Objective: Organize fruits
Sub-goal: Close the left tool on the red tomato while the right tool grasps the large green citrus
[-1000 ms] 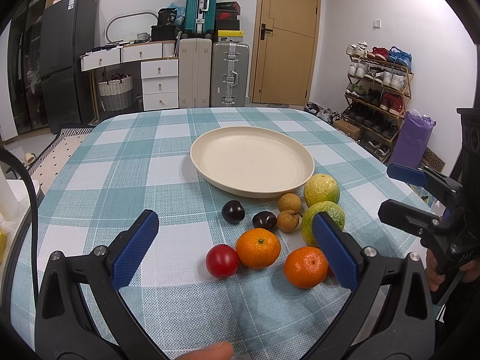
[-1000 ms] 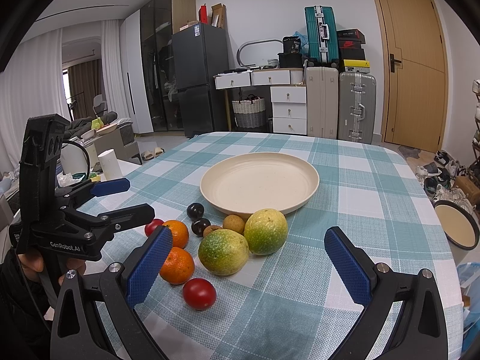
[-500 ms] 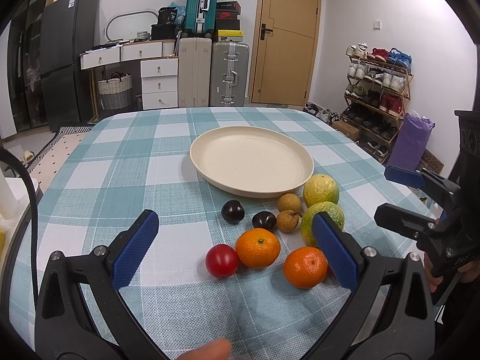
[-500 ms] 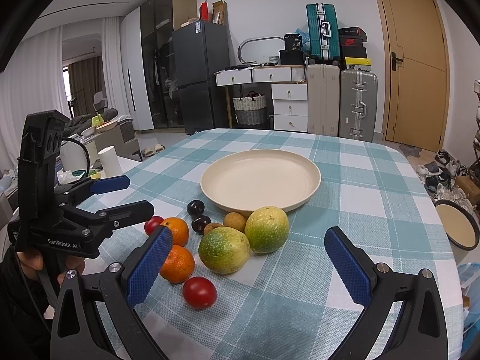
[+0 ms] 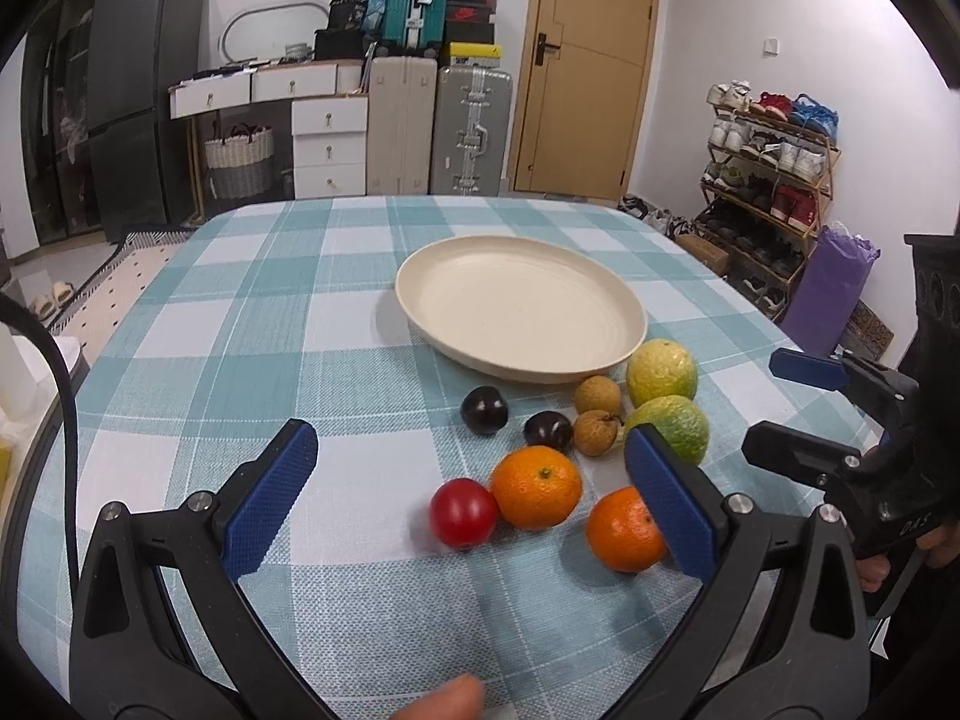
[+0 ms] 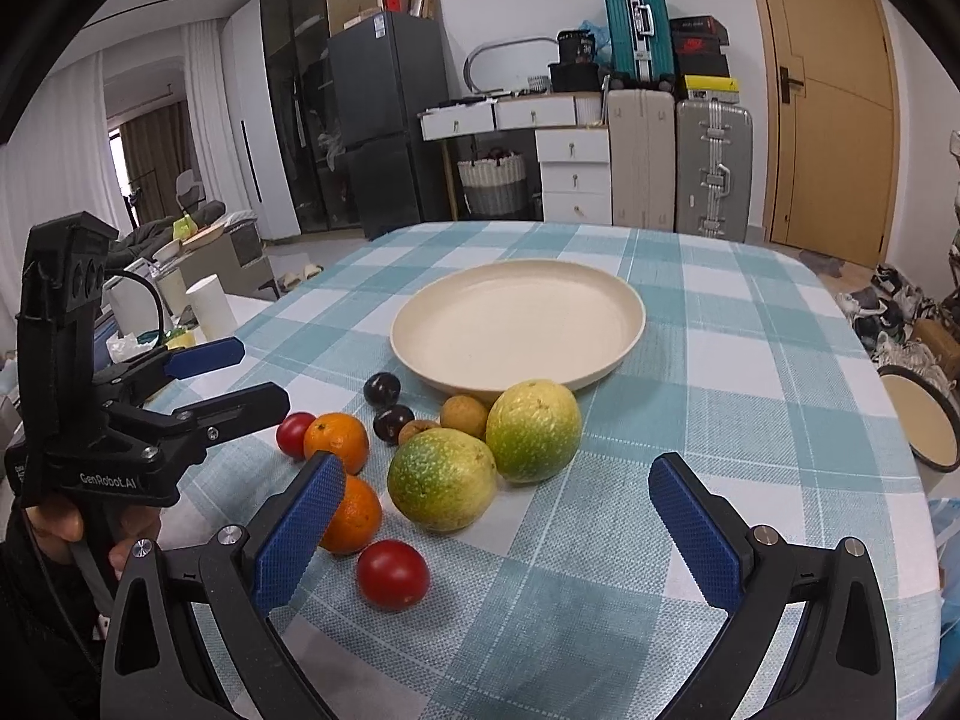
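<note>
An empty cream plate (image 5: 522, 315) (image 6: 519, 324) sits mid-table on the checked cloth. In front of it lie two green-yellow citrus fruits (image 6: 441, 477) (image 6: 533, 429), two oranges (image 5: 536, 485) (image 5: 621, 531), two red tomatoes (image 5: 463, 512) (image 6: 393, 573), two dark plums (image 5: 485, 410) (image 5: 547, 429) and two brown longans (image 5: 597, 394) (image 5: 594, 433). My left gripper (image 5: 471, 498) is open and empty, hovering just short of the fruits. My right gripper (image 6: 495, 531) is open and empty, near the citrus fruits.
The table (image 5: 228, 324) carries a teal-and-white checked cloth. A round tray (image 6: 921, 420) stands beyond the table's right edge. Suitcases, drawers and a fridge line the far wall; a shoe rack (image 5: 771, 180) stands to the right.
Both grippers have drifted only slightly; the fruits and the plate have not moved.
</note>
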`<state>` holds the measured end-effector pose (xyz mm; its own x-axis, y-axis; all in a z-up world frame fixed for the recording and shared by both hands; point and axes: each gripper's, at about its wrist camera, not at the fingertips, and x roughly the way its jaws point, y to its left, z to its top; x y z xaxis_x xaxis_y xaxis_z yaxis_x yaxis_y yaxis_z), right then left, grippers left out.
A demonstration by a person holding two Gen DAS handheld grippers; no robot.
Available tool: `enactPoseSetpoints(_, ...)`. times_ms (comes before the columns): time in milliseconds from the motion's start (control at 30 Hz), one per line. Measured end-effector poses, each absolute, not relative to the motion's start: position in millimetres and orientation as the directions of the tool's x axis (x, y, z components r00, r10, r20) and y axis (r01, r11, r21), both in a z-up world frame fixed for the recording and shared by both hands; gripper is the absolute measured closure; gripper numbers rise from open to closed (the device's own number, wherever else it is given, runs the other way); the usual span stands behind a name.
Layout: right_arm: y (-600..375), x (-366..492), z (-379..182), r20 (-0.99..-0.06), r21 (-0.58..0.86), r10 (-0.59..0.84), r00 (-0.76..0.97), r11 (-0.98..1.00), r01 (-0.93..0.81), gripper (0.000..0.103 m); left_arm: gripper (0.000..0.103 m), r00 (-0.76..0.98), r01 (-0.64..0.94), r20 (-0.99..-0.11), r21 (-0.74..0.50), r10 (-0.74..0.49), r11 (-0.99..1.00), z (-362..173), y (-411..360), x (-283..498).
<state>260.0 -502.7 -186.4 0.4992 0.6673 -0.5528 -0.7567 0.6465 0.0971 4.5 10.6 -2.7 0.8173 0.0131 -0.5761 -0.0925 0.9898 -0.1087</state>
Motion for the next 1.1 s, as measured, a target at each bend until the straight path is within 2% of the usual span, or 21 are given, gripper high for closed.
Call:
enactPoseSetpoints(300,-495,276,-193,-0.596,0.174,0.665,0.45,0.654,-0.736,0.0,0.002,0.761,-0.135,-0.646,-0.07,0.059,0.988,-14,25,15)
enactPoseSetpoints(400,-490,279,-196,-0.617,0.209,0.675,0.405,0.637,-0.742,0.001,0.009,0.743,-0.135,-0.668,-0.097,0.036,0.986,-19,32,18)
enactPoseSetpoints(467,-487,280,-199,-0.625,0.237,0.688,0.369,0.617,-0.75,0.006,0.015,0.731,-0.132,-0.682,-0.102,0.027,0.986,-23,35,19)
enactPoseSetpoints(567,-482,283,-205,-0.644,0.27,0.692,0.326,0.604,-0.75,0.019,0.019,0.717,-0.111,-0.697,-0.097,0.012,0.989,-26,36,21)
enactPoseSetpoints(767,-475,284,-211,-0.653,0.317,0.707,0.271,0.58,-0.75,0.026,0.023,0.696,-0.082,-0.718,-0.084,-0.003,0.993,-31,33,24)
enactPoseSetpoints(900,-472,282,-211,-0.656,0.329,0.712,0.252,0.57,-0.753,0.035,0.023,0.685,-0.073,-0.728,-0.095,-0.019,0.993,-31,34,24)
enactPoseSetpoints(1100,-471,282,-213,-0.658,0.342,0.713,0.241,0.569,-0.748,0.039,0.023,0.673,-0.068,-0.739,-0.108,-0.035,0.992,-34,37,23)
